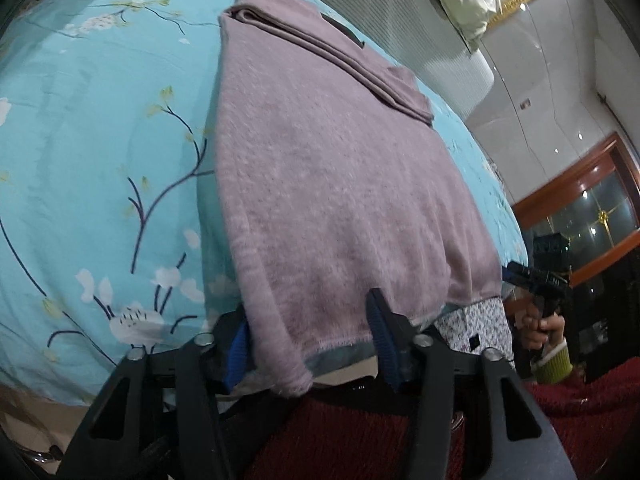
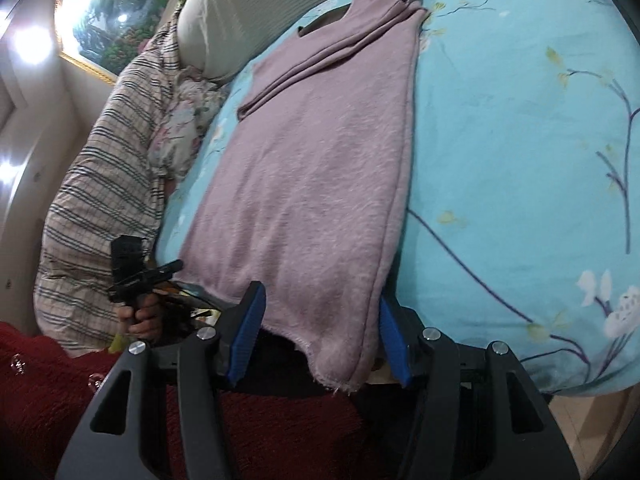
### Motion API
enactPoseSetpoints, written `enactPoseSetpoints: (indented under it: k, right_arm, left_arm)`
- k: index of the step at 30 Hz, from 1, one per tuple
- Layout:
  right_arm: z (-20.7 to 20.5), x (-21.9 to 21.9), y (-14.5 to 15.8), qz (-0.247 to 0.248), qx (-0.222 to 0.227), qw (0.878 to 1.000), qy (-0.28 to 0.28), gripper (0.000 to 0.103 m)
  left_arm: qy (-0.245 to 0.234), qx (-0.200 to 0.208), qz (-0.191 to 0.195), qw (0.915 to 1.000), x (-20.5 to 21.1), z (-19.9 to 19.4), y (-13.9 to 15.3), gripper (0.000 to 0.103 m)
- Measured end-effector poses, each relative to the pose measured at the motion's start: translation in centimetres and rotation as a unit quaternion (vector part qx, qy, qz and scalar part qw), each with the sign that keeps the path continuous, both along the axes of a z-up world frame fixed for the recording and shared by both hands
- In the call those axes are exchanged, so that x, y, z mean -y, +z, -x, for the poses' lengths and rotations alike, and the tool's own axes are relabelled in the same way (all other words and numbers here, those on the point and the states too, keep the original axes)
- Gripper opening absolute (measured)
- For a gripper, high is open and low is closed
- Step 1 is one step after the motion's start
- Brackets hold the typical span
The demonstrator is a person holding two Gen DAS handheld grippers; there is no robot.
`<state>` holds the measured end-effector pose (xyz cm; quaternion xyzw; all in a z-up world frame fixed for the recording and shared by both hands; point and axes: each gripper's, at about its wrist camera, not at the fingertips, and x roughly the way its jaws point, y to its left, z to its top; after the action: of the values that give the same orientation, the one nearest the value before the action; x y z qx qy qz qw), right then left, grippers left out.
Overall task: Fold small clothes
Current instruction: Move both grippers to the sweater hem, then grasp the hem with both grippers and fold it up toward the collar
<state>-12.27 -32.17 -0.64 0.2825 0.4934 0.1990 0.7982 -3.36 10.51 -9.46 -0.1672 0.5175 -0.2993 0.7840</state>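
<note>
While the left wrist view is up first, here's what I'm getting: the mauve sweater (image 1: 332, 184) lies flat and lengthwise on the bed (image 1: 92, 160), sleeves already folded across near the far collar end, and its hem hangs a bit over the bed's near edge; the left hand-held gripper (image 1: 312, 344) has its blue-padded jaws spread wide on either side of the near-left hem corner, nothing pinched yet as far as I can see; off to the right you can spot the right hand-held gripper (image 1: 520, 276) near the other hem corner, but from here I can't tell how its jaws stand.

Switching to the right wrist view: same sweater (image 2: 320, 184), same bed (image 2: 520, 160), with a striped quilt (image 2: 100, 208) bunched up on the left; the right hand-held gripper (image 2: 320, 338) is open too, jaws straddling the near-right hem corner, which droops loosely between them without being clamped; the left hand-held gripper (image 2: 168, 270) shows small at the far side, state unclear from here.

So my guess is we're at the grab-the-hem step before folding bottom up toward the collar; next move probably needs both jaws to close on their corners, evenly, then lift and carry the hem forward together so the fold lands straight.
</note>
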Motion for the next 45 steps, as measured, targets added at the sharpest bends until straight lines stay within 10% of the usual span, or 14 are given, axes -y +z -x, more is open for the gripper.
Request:
enactPoseSetpoints:
  k: [9,20,33,45]
  right_arm:
    - [0.5,-0.1,-1.2,0.024,-0.027,0.999,0.007,0.010]
    - [0.1,2.6,3.1,-0.119,0.093,0.986,-0.067,0.008]
    - [-8.5,4.7,9.4,-0.058,0.183,0.975,-0.111,0.007]
    - [-24.7,7.9,10.8,0.037,0.171,0.967,-0.186,0.007]
  left_arm:
    - [-0.006,-0.008,-0.004,0.9999,-0.7,-0.4,-0.8,0.015]
    - [0.048,0.058,0.085,0.9935,-2.6,0.1,4.3,0.005]
    - [0.142,0.154,0.097,0.9730,-1.7,-9.3,11.7,0.005]
    - [0.199,0.203,0.002,0.9587,3.9,-25.6,16.2,0.005]
